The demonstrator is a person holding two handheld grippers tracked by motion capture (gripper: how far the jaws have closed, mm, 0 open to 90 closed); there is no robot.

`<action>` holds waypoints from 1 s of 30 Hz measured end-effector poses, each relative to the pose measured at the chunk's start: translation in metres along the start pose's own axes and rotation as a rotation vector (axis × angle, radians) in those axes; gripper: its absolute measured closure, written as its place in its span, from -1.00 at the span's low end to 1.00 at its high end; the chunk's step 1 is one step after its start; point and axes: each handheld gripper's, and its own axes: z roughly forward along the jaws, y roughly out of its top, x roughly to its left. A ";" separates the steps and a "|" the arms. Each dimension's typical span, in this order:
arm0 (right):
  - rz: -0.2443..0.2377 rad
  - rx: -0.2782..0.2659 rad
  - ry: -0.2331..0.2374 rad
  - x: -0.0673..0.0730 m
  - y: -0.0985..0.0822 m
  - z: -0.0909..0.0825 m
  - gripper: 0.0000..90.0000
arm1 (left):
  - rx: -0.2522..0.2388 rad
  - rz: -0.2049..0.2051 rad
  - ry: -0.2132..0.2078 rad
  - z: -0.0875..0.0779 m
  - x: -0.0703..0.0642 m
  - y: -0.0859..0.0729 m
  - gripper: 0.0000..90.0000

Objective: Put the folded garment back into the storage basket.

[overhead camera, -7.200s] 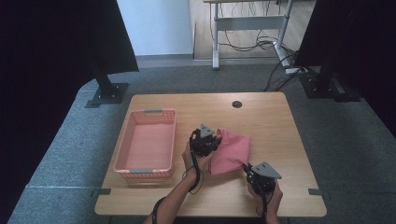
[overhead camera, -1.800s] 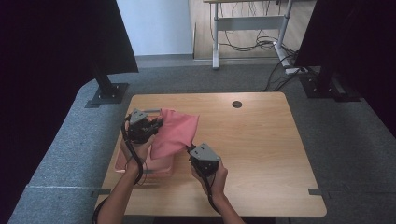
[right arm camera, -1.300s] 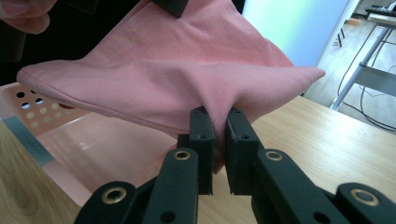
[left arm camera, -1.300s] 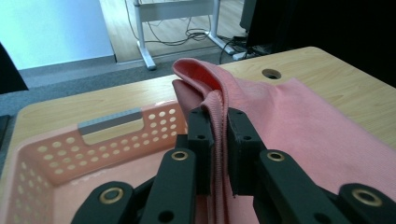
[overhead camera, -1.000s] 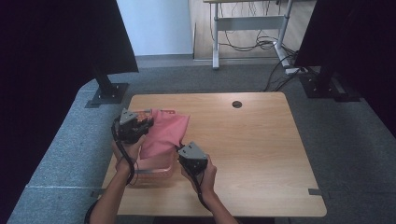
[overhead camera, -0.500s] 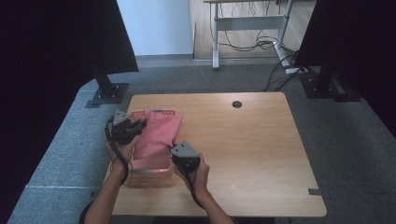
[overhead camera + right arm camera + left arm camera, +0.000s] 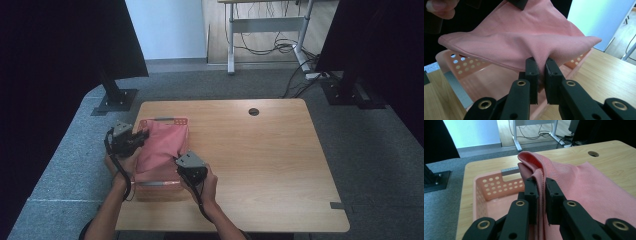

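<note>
A folded pink cloth [image 7: 160, 145] hangs stretched between both grippers over a pink perforated basket [image 7: 172, 122] at the table's left. My left gripper [image 7: 140, 138] is shut on the cloth's far left edge, above the basket's left rim. In the left gripper view the jaws [image 7: 541, 195] pinch a bunched fold of the cloth [image 7: 584, 185], with the basket [image 7: 491, 192] below. My right gripper [image 7: 186, 172] is shut on the near right corner, by the basket's right side. The right gripper view has its jaws [image 7: 541, 77] clamped on the cloth [image 7: 524, 42] above the basket [image 7: 461, 75].
The wooden table [image 7: 270, 160] has a round cable hole [image 7: 254, 111] at the back. A dark stand base [image 7: 117, 98] sits on the grey floor behind the table's left corner. A desk frame with cables [image 7: 270, 35] stands far behind.
Both grippers have carried the cloth further left, from beside the basket to over it, sinking slightly. Both stay shut on the cloth.
</note>
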 end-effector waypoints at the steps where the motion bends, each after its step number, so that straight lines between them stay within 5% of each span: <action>1: 0.001 0.000 0.002 0.001 0.000 0.001 0.84 | -0.003 0.000 0.008 -0.002 0.002 -0.001 0.79; 8: -0.003 0.000 0.010 0.004 0.001 0.003 0.83 | -0.003 -0.004 0.014 -0.003 0.004 -0.002 0.78; 11: -0.006 0.065 0.029 0.003 0.001 0.011 0.06 | 0.001 -0.009 0.034 -0.001 0.003 -0.003 0.42; 16: 0.040 0.093 0.032 -0.004 -0.004 0.009 -0.17 | 0.004 -0.010 0.006 0.001 -0.005 -0.005 0.23; 22: 0.034 0.110 0.025 -0.024 -0.015 -0.014 -0.21 | 0.019 0.038 -0.060 0.008 -0.035 -0.011 -0.18; 24: 0.033 0.117 0.019 -0.033 -0.021 -0.025 -0.21 | 0.024 0.077 -0.110 0.011 -0.057 -0.018 -0.23; 25: 0.032 0.117 0.019 -0.038 -0.025 -0.031 -0.21 | 0.024 0.077 -0.110 0.011 -0.057 -0.018 -0.24; 26: 0.035 0.120 0.017 -0.043 -0.029 -0.037 -0.21 | 0.019 0.099 -0.155 0.011 -0.073 -0.023 -0.25; 28: 0.036 0.124 0.006 -0.053 -0.038 -0.051 -0.21 | 0.019 0.113 -0.180 0.011 -0.081 -0.026 -0.29; 29: 0.039 0.124 0.004 -0.058 -0.042 -0.058 -0.21 | 0.018 0.147 -0.223 0.010 -0.098 -0.032 -0.30; 30: 0.039 0.124 0.004 -0.058 -0.042 -0.058 -0.21 | 0.018 0.147 -0.223 0.010 -0.098 -0.032 -0.31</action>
